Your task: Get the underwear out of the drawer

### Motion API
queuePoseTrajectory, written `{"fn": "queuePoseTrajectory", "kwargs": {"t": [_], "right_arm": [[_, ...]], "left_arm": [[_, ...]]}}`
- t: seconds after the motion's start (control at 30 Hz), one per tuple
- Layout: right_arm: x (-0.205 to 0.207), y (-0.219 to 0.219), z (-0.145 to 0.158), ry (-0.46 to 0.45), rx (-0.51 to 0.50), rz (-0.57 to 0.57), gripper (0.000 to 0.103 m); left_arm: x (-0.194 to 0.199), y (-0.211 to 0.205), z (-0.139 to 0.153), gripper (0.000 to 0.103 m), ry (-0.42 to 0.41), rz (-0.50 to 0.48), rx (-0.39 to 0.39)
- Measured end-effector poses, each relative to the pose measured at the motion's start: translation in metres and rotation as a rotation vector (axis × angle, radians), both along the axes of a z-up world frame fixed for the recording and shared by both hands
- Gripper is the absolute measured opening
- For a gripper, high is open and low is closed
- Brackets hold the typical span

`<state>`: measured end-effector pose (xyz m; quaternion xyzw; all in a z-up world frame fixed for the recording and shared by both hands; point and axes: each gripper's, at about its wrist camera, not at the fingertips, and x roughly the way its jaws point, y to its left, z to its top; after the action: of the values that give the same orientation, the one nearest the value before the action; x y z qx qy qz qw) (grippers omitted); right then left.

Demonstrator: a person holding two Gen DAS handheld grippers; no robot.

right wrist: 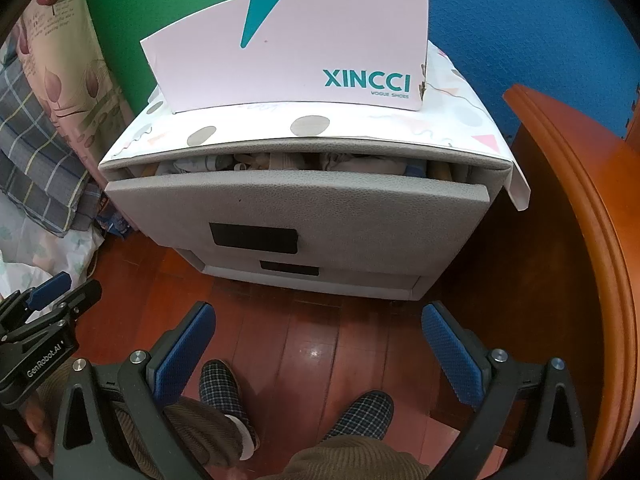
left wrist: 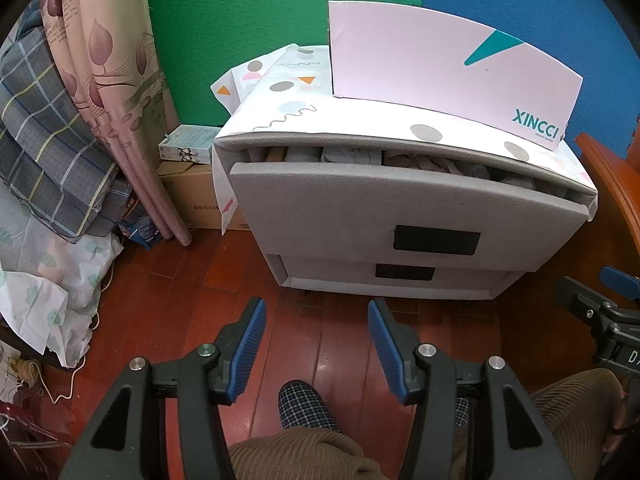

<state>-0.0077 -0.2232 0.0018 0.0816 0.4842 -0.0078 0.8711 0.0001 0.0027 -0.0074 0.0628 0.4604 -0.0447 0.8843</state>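
We hold both grippers over the reddish-brown wooden plank floor (left wrist: 328, 344), a little way back from the low grey two-drawer bedside cabinet (left wrist: 404, 216). Our left gripper (left wrist: 317, 350) has its blue-padded jaws parted by a moderate gap, with nothing between them but floor and the toe of a dark checked slipper (left wrist: 302, 406). Our right gripper (right wrist: 319, 354) stands with its jaws spread wider, also empty, and both of our slippers show beneath it.

The cabinet's top grey drawer (right wrist: 296, 200) is pulled out only a crack. Through the narrow slot above its front panel we see folded pale grey and beige underwear (right wrist: 352, 162) packed in a row from left to right; individual pieces are hard to tell apart. A black rectangular patch (right wrist: 254, 239) sits on the front of the top drawer, and a smaller one marks the shut lower drawer (right wrist: 312, 276).

On the cabinet top lies a white paper sheet printed with grey dots and coloured shapes (left wrist: 288, 108), and on its far part stands a white cardboard shoe box with teal XINCCI lettering (right wrist: 296, 48). Far behind are green and blue foam wall mats (left wrist: 240, 12). To the left hang a pink leaf-patterned curtain (left wrist: 108, 64) and a grey plaid fabric (left wrist: 44, 144); to the right is an orange-brown wooden furniture edge (right wrist: 580, 220).
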Motion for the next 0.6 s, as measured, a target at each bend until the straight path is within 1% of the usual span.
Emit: {"fn": "queuePoseTrajectory", "kwargs": {"t": [0.6], "right_arm": [[-0.0012, -0.0018, 0.0013, -0.006, 0.005, -0.002, 0.102]], "left_arm": [[-0.0006, 0.001, 0.0004, 0.054, 0.001, 0.001, 0.002]]}}
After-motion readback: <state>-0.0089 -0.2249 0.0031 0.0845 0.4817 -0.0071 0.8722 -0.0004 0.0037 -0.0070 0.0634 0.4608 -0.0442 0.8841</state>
